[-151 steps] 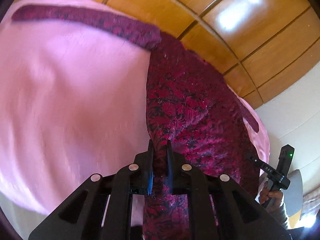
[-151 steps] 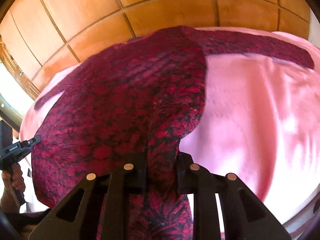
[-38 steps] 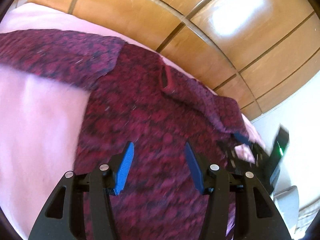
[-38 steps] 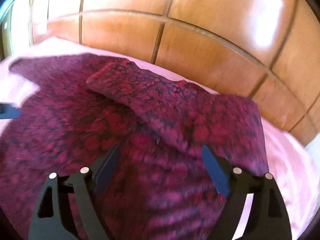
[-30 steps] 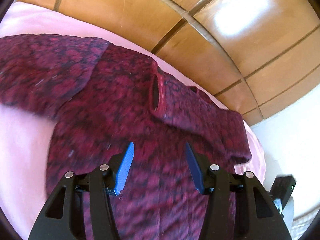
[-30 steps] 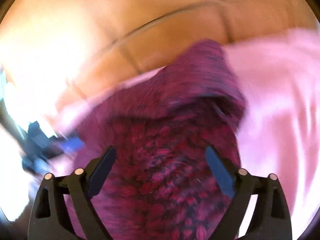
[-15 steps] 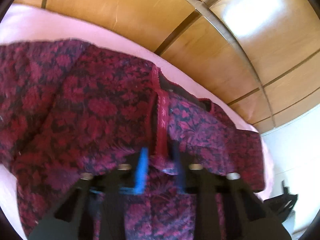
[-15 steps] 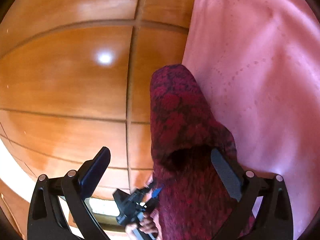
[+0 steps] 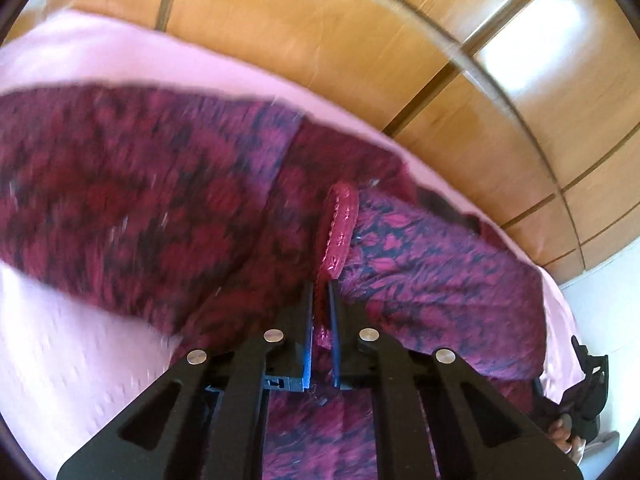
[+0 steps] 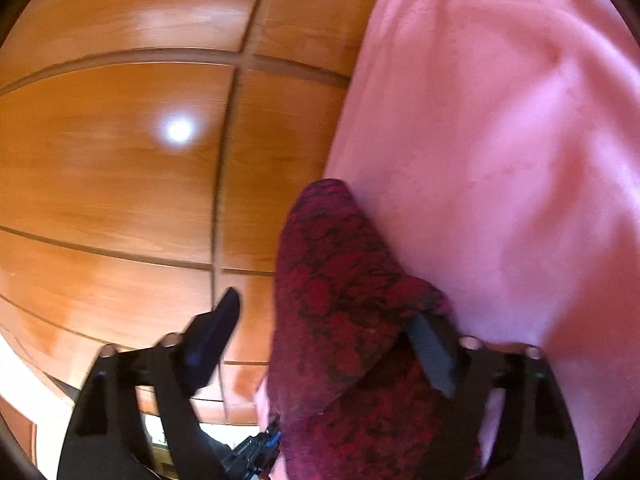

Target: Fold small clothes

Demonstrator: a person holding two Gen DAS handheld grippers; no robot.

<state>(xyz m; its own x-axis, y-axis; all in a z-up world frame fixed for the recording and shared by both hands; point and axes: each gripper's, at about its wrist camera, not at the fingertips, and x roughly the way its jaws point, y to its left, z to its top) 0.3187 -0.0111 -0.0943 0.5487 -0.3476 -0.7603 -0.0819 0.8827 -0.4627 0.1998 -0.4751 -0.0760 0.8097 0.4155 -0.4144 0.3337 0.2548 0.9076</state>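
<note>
A dark red and black patterned knit garment [image 9: 160,216] lies spread on a pink sheet [image 9: 72,340]. My left gripper [image 9: 320,300] is shut on the garment's shiny red collar trim [image 9: 340,224], with the folded sleeve to its right. In the right wrist view my right gripper [image 10: 332,332] is open, its fingers [image 10: 212,336] wide apart around a raised sleeve end [image 10: 340,288] of the same garment; one finger is partly under the cloth.
Glossy wooden wardrobe panels [image 9: 400,40] stand behind the pink sheet [image 10: 500,140]. The right gripper's handle and a hand show at the lower right of the left wrist view [image 9: 580,400].
My left gripper moved in and shut on the collar trim; it was open a second ago. My right gripper swung to the sleeve end, and its fingers now close in slightly around it.
</note>
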